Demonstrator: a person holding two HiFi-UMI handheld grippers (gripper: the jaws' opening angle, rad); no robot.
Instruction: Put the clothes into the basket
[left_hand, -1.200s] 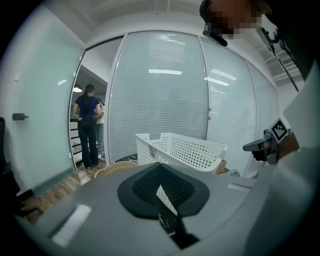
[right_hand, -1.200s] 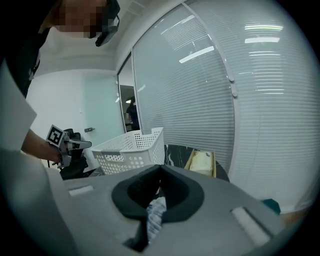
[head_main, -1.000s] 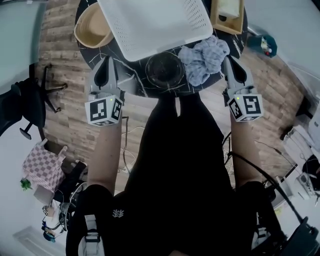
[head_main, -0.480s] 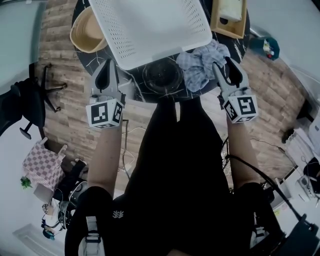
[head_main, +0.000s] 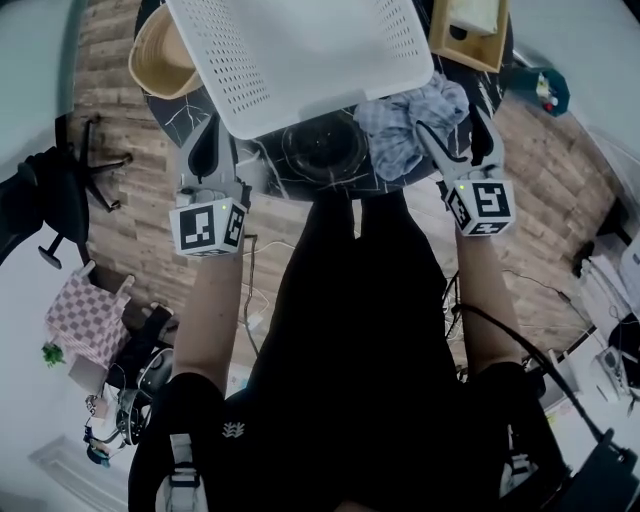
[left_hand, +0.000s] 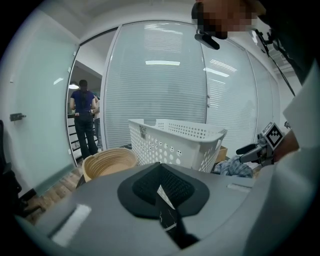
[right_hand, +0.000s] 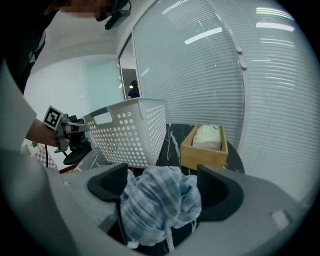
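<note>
**One cloth (head_main: 400, 125) to lift**

Crumpled blue check, heaped on the dark table (head_main: 180, 108) just beside the white basket (head_main: 300, 60). Straddled by the right gripper (right_hand: 161, 187), jaws just opened wide to take in its bulk (pads not pressing yet). At the basket's other side, left gripper (left_hand: 161, 192) pressed together, empty, idle.

One basket (head_main: 232, 92), one checked cloth (head_main: 398, 128), one wicker bowl (head_main: 150, 62), one wooden box (head_main: 466, 56), one left tool (head_main: 212, 128), one right tool (head_main: 452, 122)

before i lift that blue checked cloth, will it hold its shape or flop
The blue checked cloth lies crumpled in soft folds, so it will probably droop and unfurl when lifted. It looks thin, so likely light. Pushed, it may bunch rather than slide.
</note>
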